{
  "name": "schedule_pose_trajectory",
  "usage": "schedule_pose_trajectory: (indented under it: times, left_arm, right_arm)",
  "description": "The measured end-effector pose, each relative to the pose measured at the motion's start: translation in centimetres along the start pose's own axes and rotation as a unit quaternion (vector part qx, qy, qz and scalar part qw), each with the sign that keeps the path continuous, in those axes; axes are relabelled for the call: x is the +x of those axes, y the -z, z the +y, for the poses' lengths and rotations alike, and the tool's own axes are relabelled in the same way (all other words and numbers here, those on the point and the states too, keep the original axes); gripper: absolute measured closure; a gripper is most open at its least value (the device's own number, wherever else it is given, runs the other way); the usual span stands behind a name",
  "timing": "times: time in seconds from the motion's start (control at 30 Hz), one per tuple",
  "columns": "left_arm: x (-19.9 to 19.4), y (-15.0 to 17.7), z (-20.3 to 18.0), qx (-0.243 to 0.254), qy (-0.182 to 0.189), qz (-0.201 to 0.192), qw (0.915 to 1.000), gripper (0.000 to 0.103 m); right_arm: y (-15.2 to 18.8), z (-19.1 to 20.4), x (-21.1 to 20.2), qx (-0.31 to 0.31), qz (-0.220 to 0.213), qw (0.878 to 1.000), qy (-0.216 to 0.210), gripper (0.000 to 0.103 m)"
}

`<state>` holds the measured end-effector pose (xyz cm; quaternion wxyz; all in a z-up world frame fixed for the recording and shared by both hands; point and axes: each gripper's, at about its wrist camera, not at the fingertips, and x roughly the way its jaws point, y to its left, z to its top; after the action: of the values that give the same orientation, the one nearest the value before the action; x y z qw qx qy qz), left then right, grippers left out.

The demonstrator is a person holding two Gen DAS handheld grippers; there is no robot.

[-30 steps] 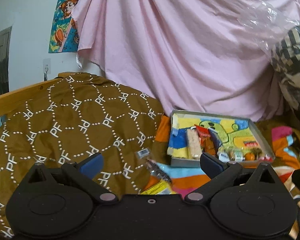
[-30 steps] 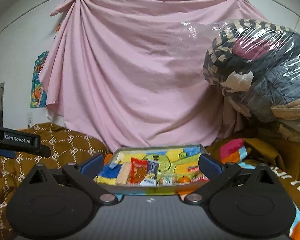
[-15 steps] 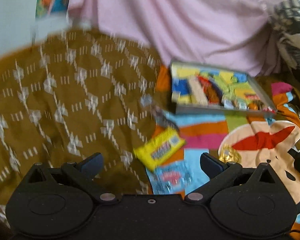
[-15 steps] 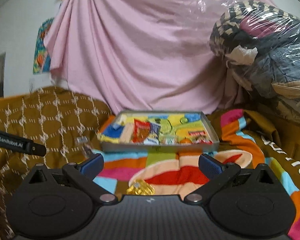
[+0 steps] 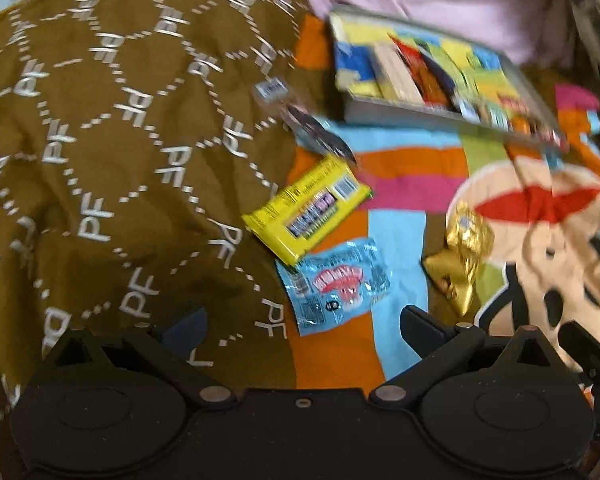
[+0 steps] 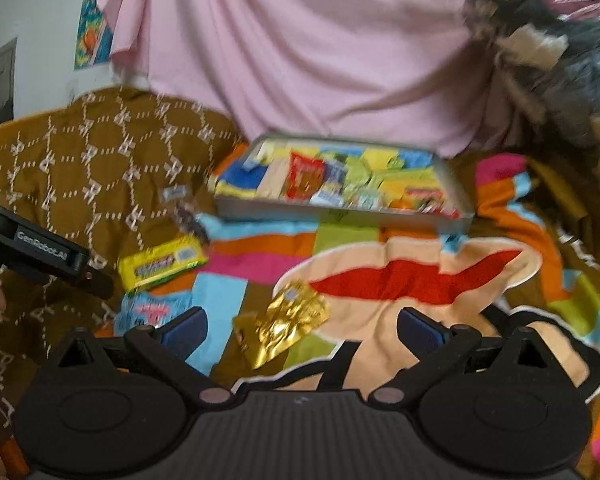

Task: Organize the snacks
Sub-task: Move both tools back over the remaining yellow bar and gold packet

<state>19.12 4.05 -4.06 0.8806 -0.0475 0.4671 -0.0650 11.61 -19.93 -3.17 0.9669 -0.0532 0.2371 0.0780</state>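
Observation:
A grey tray (image 5: pixel 404 109) (image 6: pixel 340 213) lined with bright colours holds several snack packets at the back of the bed. Loose on the striped blanket lie a yellow packet (image 5: pixel 306 209) (image 6: pixel 162 265), a light blue packet (image 5: pixel 336 285) (image 6: pixel 148 312), a gold foil packet (image 5: pixel 462 256) (image 6: pixel 286 322), a dark wrapper (image 5: pixel 320 138) and a small clear packet (image 5: pixel 271 90). My left gripper (image 5: pixel 302 326) hangs open just short of the blue packet. My right gripper (image 6: pixel 300 326) is open too, its gap framing the gold packet. Neither holds anything.
A brown patterned quilt (image 5: pixel 100 128) bulges on the left. The colourful cartoon blanket (image 6: pixel 420 280) covers the bed in front of the tray. A pink sheet (image 6: pixel 300 48) hangs behind, and a plastic-wrapped pile of clothes (image 6: pixel 560 52) sits at the right. The left gripper's body (image 6: pixel 32 250) enters the right wrist view.
Both grippers have tilted down and dropped toward the bed, bringing the loose packets into view and closer. Both stay open.

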Motion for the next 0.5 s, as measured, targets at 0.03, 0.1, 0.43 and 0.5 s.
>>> schedule_pose_trajectory:
  times: [0.03, 0.1, 0.43, 0.5]
  left_arm:
    - [0.4, -0.1, -0.1, 0.006, 0.0, 0.005, 1.0, 0.001]
    - [1.2, -0.4, -0.2, 0.008, 0.006, 0.017, 0.9998, 0.001]
    - [5.3, -2.3, 0.7, -0.029, 0.007, 0.054, 0.9981, 0.001]
    - [5.6, -2.6, 0.9, -0.043, 0.012, 0.054, 0.9976, 0.001]
  right_arm:
    - [0.0, 0.0, 0.5, -0.001, 0.012, 1.0, -0.008, 0.0]
    - [0.0, -0.1, 1.2, -0.003, 0.03, 0.999, -0.02, 0.0]
    - [-0.7, -0.5, 6.6, -0.003, 0.089, 0.995, -0.036, 0.0]
    - [-0.9, -0.7, 8.2, 0.007, 0.102, 0.994, -0.042, 0.0]
